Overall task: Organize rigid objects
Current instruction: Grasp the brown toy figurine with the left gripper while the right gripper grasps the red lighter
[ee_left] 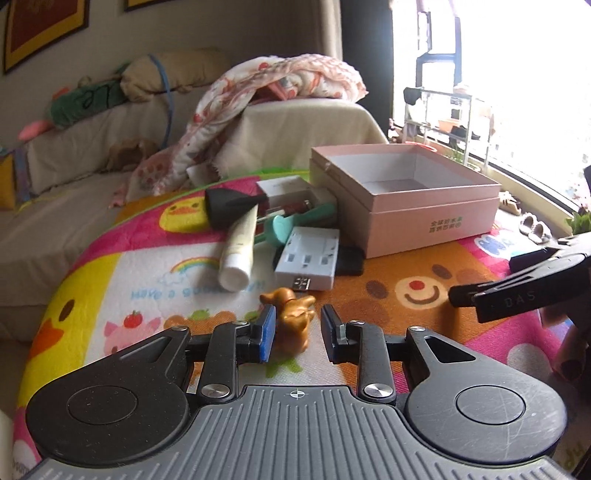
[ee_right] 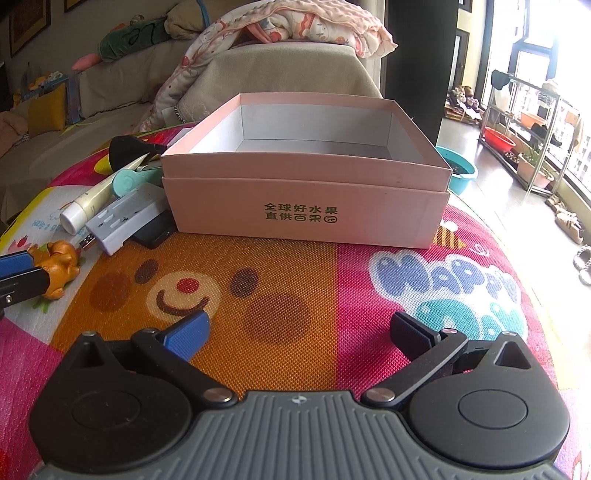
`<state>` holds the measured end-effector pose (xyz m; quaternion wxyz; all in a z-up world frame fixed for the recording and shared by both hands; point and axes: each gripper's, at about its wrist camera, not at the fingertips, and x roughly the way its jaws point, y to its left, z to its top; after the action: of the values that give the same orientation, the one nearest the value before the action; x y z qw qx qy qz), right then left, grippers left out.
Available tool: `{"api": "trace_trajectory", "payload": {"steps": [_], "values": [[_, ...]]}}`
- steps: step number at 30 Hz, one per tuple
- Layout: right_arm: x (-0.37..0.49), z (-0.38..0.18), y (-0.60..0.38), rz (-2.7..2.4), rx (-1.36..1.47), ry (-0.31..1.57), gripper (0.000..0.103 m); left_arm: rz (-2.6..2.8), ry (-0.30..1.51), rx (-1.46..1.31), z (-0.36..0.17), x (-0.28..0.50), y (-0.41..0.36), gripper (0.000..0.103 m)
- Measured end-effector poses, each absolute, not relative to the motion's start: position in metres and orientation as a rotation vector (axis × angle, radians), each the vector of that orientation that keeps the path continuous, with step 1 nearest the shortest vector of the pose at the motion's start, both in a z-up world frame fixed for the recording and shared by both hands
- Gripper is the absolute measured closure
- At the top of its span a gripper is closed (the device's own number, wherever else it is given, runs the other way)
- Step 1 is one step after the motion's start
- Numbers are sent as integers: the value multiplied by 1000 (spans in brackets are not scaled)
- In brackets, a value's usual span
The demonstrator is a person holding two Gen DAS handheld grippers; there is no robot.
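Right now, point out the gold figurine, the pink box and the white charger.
gold figurine (ee_left: 293, 317), left wrist view, on its body.
pink box (ee_right: 306, 218), right wrist view, on its printed front wall.
white charger (ee_left: 310, 260), left wrist view, on its top face.

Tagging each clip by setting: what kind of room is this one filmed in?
Most likely a home living room. A covered sofa with a patterned blanket draped over its arm stands behind the work surface, framed pictures hang on the wall, and a cartoon play mat holds the pink box.
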<state>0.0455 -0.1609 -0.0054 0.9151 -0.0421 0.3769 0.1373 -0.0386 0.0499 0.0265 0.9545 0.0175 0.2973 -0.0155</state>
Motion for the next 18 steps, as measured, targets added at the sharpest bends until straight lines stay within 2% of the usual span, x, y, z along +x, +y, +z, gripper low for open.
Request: {"api": "trace_trajectory", "payload": {"steps": [4, 8, 14, 16, 18], "values": [[46, -5, -162, 285, -79, 780, 0, -9, 650, 5, 21, -19, 56, 71], [47, -4, -163, 299, -88, 786, 0, -5, 678, 3, 12, -4, 53, 63], [42, -3, -162, 305, -99, 767, 1, -46, 664, -17, 8, -4, 63, 63], [38, 0, -158, 322, -117, 745, 14, -66, 649, -14, 8, -13, 69, 63], [32, 8, -146, 352, -154, 694, 18, -80, 622, -56, 11, -23, 83, 65]]}}
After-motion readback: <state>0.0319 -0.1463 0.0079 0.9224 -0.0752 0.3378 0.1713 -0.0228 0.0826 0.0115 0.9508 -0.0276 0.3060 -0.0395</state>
